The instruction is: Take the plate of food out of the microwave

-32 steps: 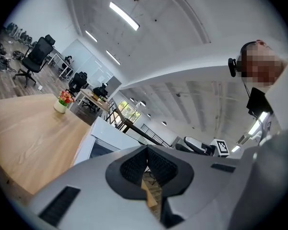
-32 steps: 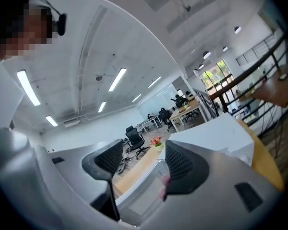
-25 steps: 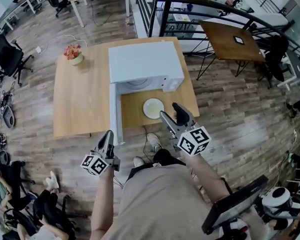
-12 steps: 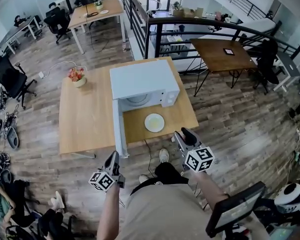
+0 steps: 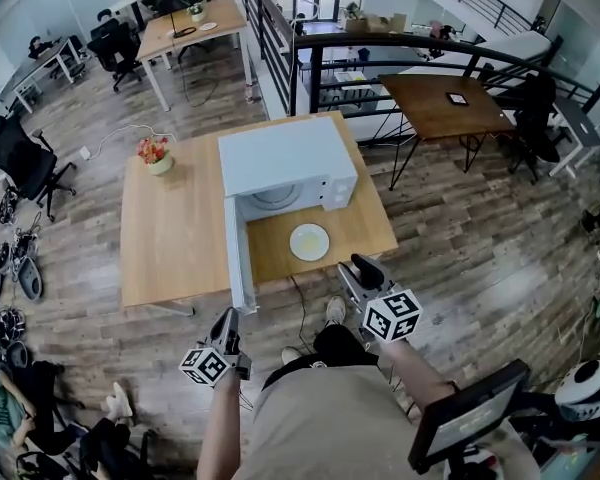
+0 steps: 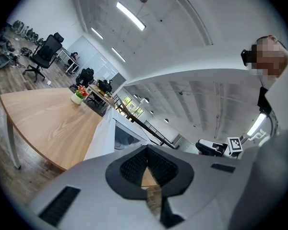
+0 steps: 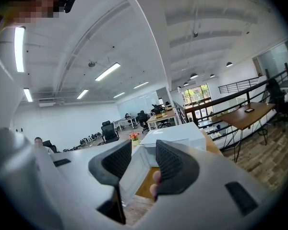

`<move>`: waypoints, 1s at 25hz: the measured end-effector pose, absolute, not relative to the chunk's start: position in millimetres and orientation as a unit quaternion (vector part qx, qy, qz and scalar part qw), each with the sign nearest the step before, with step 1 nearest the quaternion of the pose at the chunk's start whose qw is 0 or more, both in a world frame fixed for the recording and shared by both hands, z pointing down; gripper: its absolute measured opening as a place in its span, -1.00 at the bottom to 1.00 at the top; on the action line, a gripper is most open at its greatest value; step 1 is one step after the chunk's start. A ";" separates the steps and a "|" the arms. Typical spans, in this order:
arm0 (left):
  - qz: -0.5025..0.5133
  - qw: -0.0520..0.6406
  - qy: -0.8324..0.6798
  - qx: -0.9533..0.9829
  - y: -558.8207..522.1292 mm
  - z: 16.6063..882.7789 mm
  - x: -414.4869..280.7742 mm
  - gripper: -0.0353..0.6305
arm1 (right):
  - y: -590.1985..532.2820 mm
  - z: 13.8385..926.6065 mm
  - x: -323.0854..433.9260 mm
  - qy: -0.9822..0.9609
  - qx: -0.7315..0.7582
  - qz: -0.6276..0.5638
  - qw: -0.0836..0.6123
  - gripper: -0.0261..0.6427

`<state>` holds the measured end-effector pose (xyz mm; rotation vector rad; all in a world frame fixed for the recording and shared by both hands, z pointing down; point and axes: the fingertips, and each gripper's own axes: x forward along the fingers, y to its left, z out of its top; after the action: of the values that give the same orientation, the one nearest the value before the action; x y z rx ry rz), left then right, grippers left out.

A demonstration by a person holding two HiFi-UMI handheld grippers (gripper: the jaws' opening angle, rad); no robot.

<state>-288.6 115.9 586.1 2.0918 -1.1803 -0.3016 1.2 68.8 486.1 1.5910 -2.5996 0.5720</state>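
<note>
Lying on the bench (image 5: 170, 238) just in front of the microwave (image 5: 285, 153), the plate (image 5: 309, 242) sits near the centre of the head view. It is outside the oven's cavity and beside the door (image 5: 237, 258), which is swung wide open toward the bottom of the frame. Whether food is on the plate cannot be made out.

The right gripper (image 5: 352, 270) hangs off the bench's near edge, just below and to the right of the plate in the frame, without touching it. Its jaws have just been closing and stand partly apart with nothing between them. The left gripper (image 5: 228, 320) is at the lower left of the plate and well apart from it, its jaws pressed together and empty. The door's free end stands just above this gripper, between it and the plate.

A flower pot (image 5: 153, 154) stands at the bench's upper left. A black railing (image 5: 318, 73) and a small table (image 5: 442, 106) lie beyond the bench, toward the upper right.
</note>
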 end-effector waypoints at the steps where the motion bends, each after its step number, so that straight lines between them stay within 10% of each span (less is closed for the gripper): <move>1: -0.117 0.353 -0.456 0.808 115.0 585.8 -287.5 -0.88 | 69.3 486.2 1.7 -0.839 0.512 0.184 0.022 -0.43; 25: -0.122 0.359 -0.417 0.826 98.5 563.3 -264.2 -0.88 | 66.1 506.5 -35.4 -0.849 0.484 0.211 0.031 -0.43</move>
<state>-264.2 98.5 563.3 2.1309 -1.0765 -0.3139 -35.4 66.1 506.5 1.4912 -2.6139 0.6497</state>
